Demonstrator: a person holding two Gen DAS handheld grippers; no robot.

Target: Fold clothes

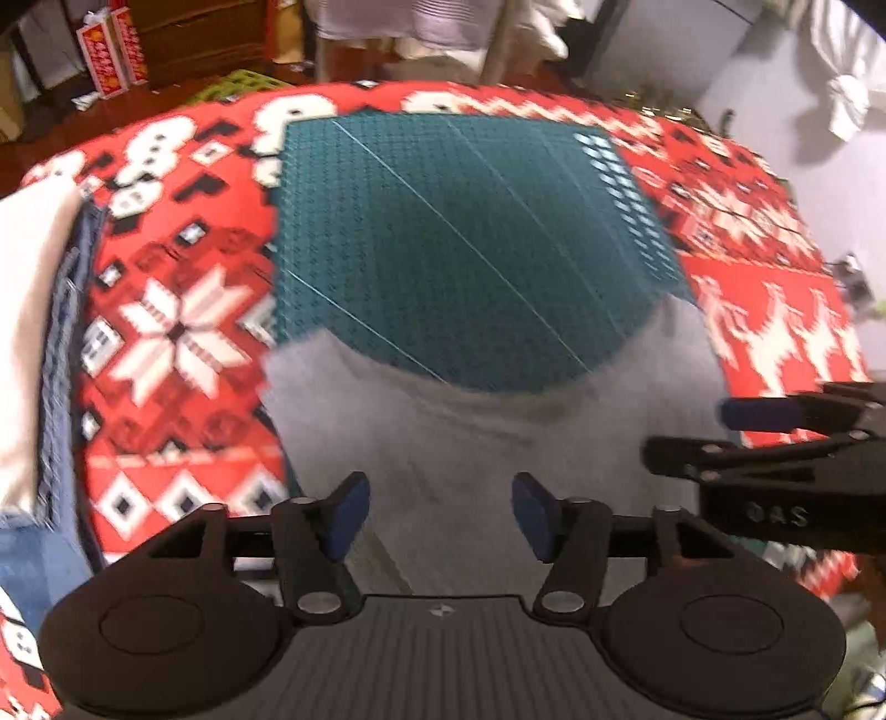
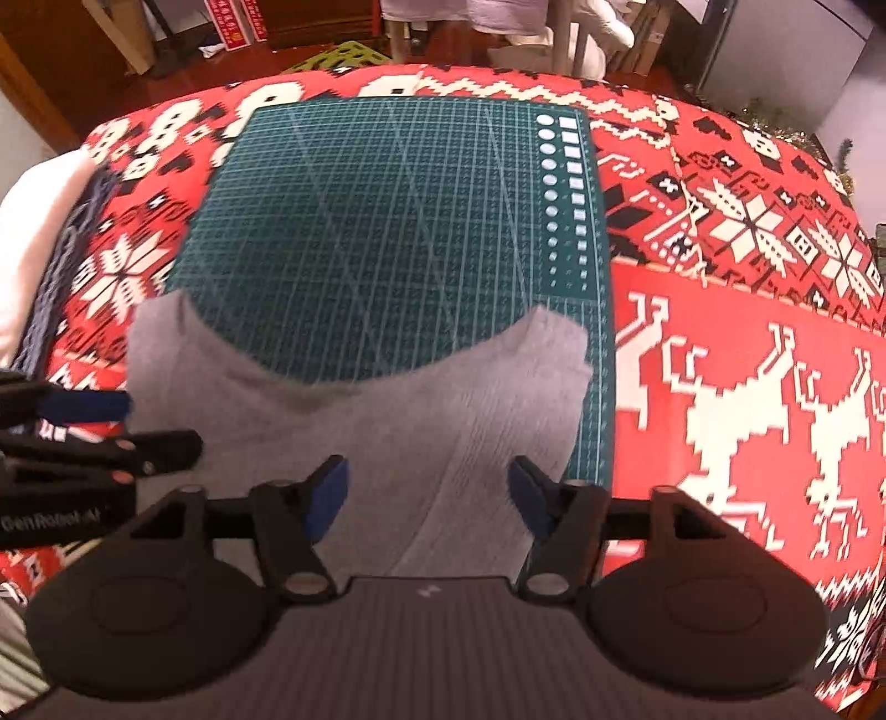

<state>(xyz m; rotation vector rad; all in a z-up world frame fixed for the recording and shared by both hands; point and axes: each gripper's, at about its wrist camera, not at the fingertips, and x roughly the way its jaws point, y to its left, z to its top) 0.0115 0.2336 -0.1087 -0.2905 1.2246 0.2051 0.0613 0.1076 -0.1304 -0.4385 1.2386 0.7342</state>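
The left gripper [image 1: 440, 512] has its fingers spread apart, holding nothing, above the grey garment [image 1: 470, 443]. The right gripper [image 2: 429, 498], just beside it, is likewise spread wide and empty. Ahead of both, the garment's far edge lies on the green mat [image 2: 398, 221], which rests on a red patterned cloth [image 2: 720, 343].

home | wooden cabinet [image 1: 194, 39] | hanging clothes [image 2: 498, 16] | patterned blanket [image 2: 747, 360]

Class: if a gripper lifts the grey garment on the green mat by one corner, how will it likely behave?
The grey garment probably droops limply: its far edge already sags in a curve between two raised corners. It looks thin and ribbed, so likely light. On the green cutting mat it would probably bunch rather than slide whole.
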